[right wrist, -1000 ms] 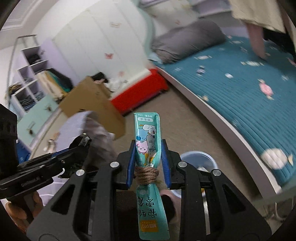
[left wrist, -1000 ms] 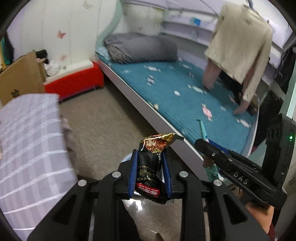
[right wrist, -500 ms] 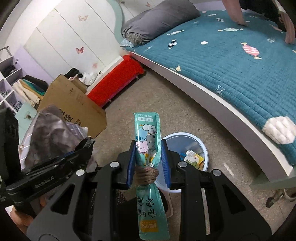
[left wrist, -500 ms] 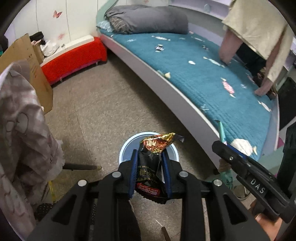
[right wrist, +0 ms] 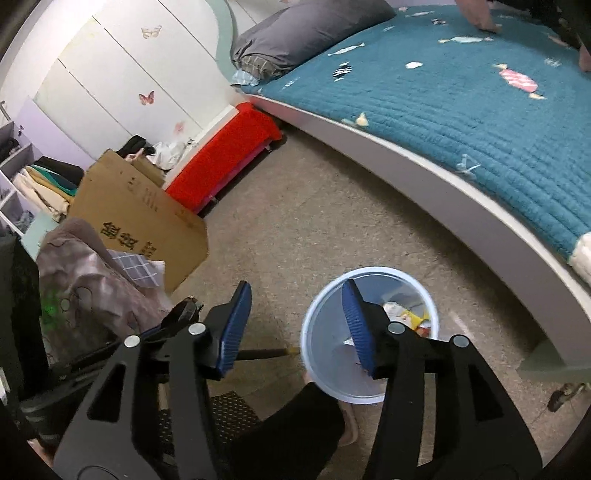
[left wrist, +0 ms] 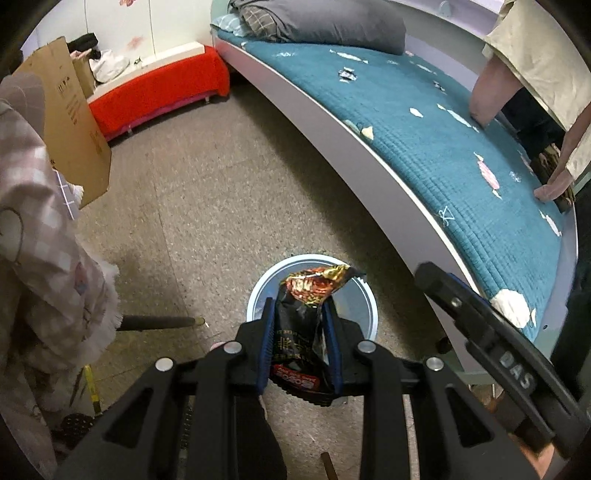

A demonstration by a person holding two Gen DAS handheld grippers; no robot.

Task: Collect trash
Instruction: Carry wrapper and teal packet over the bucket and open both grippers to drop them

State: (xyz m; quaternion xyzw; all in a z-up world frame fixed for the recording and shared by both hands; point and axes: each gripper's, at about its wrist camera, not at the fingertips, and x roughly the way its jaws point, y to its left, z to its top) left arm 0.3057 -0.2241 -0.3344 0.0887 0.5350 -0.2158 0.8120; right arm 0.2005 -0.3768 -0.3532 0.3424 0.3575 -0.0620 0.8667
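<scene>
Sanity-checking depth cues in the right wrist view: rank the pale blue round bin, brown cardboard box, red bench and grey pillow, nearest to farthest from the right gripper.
1. Pale blue round bin: on the floor, under the right finger of the right gripper, whose jaws are opening, nothing between them.
2. Brown cardboard box: left.
3. Red bench: beyond the box, by the wall.
4. Grey pillow: on the bed's far end.

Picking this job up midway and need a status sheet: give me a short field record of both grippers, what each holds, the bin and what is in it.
left gripper: shut on the black snack wrapper, above the bin
right gripper: jaws opening, nothing between them
bin: pale blue, round, on the floor beside the bed
bin contents: some wrappers at the bottom
left to do: the left gripper's wrapper is not yet dropped
</scene>
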